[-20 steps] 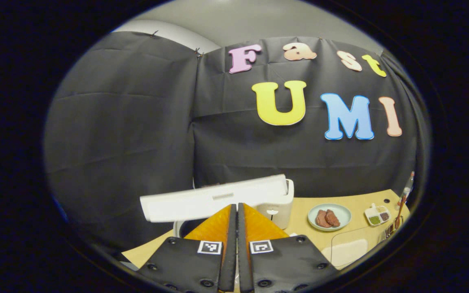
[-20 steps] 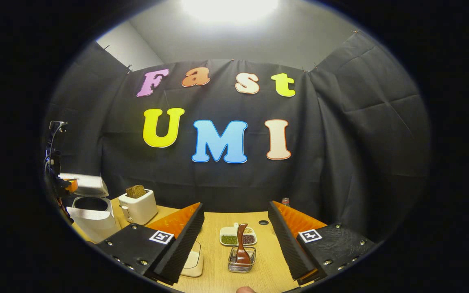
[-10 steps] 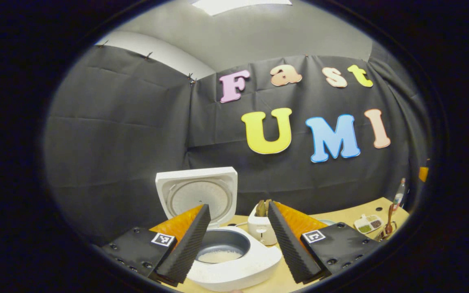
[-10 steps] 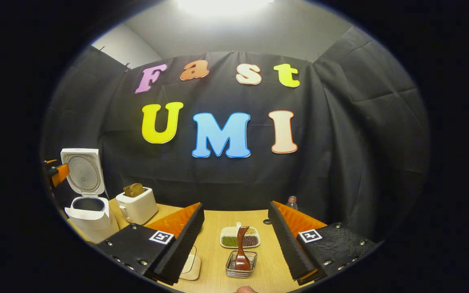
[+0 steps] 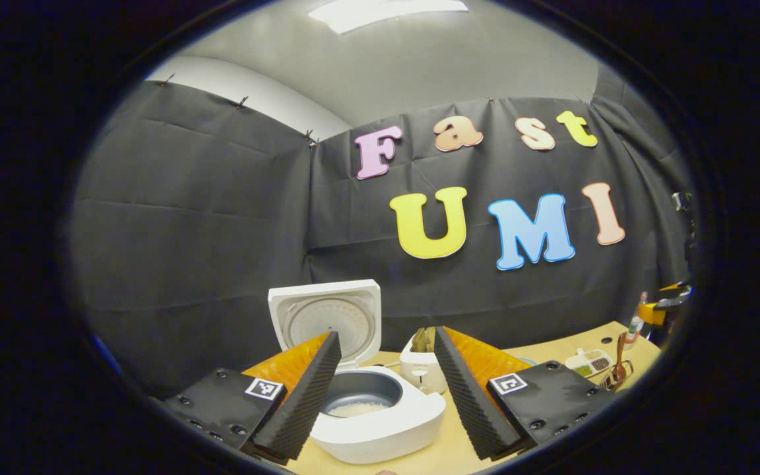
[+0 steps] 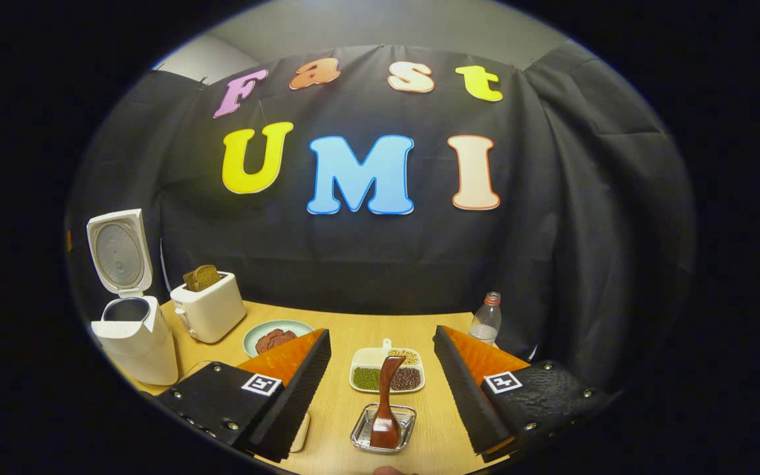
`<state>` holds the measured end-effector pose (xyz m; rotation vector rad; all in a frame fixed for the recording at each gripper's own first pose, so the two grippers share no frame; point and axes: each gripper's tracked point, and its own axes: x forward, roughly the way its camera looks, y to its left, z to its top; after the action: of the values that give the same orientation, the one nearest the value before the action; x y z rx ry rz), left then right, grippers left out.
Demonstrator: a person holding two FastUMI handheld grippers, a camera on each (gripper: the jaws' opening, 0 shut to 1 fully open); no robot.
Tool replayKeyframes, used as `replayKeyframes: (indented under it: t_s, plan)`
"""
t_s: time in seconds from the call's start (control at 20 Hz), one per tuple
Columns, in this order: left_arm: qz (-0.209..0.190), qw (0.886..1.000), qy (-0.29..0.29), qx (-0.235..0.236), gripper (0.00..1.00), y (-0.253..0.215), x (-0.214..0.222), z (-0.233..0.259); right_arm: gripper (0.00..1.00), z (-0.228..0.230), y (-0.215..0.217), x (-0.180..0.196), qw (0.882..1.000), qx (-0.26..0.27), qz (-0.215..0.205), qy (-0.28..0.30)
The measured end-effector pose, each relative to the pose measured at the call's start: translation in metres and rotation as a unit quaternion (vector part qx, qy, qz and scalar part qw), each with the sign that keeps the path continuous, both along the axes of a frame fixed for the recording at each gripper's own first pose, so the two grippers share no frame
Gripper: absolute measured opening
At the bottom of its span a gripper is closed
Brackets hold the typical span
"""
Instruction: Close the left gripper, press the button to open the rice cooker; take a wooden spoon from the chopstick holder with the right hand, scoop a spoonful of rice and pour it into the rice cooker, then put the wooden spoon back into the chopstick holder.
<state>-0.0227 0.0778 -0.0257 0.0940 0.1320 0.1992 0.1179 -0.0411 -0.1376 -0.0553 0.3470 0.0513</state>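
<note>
Facing the right gripper (image 6: 383, 389) almost dead ahead, the dark brown wooden spoon (image 6: 385, 409) stands in the small wire-mesh chopstick holder (image 6: 384, 429) near the front edge of the pale wooden table (image 6: 340, 330). Its long axis runs close to upright, bowl down in the holder and handle rising with a slight lean, between the two released, widely parted fingers and a little beyond their tips. That is the relation the coming grasp turns on: the handle lies on the gripper's centre line, so a short forward and downward reach should bracket it. The right hand is plainly the nearer one; from the left gripper view the holder sits far off toward the table's right edge.

The white rice cooker (image 6: 130, 330) stands at the table's left edge, lid raised upright, so the button step looks done. The left gripper (image 5: 386, 382) hovers just before the cooker's open pot, fingers spread apart and holding nothing. Behind the holder lies a white divided dish of grains (image 6: 386, 375).
</note>
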Motion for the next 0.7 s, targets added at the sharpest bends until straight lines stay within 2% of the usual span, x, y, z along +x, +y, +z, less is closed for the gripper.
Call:
replayKeyframes:
  t_s: [0.05,0.15,0.5,0.55,0.6,0.65,0.7]
  plan:
    - [0.003,1.000,0.001,0.002,1.00,0.001,-0.003,0.002,0.96,-0.011,-0.002,0.006,1.000,-0.004,0.000,0.013]
    - [0.010,1.000,0.004,0.006,0.92,0.004,-0.013,0.003,0.96,-0.036,-0.007,0.014,0.999,-0.013,-0.001,0.043]
    - [0.032,0.999,0.023,0.024,0.92,0.011,-0.030,0.002,0.96,-0.108,-0.013,0.030,0.991,-0.038,0.005,0.129]
    - [0.034,0.999,0.025,0.025,0.92,0.013,-0.031,0.002,0.90,-0.116,-0.014,0.030,0.990,-0.036,0.005,0.140]
    - [0.036,0.999,0.026,0.023,0.98,0.013,-0.033,0.001,0.87,-0.123,-0.013,0.033,0.988,-0.034,0.005,0.151]
    - [0.039,0.999,0.029,0.022,0.95,0.013,-0.035,0.000,0.76,-0.131,-0.015,0.036,0.987,-0.033,0.002,0.158]
    - [0.040,0.998,0.031,0.021,0.98,0.014,-0.036,-0.002,0.69,-0.137,-0.017,0.035,0.986,-0.029,-0.001,0.166]
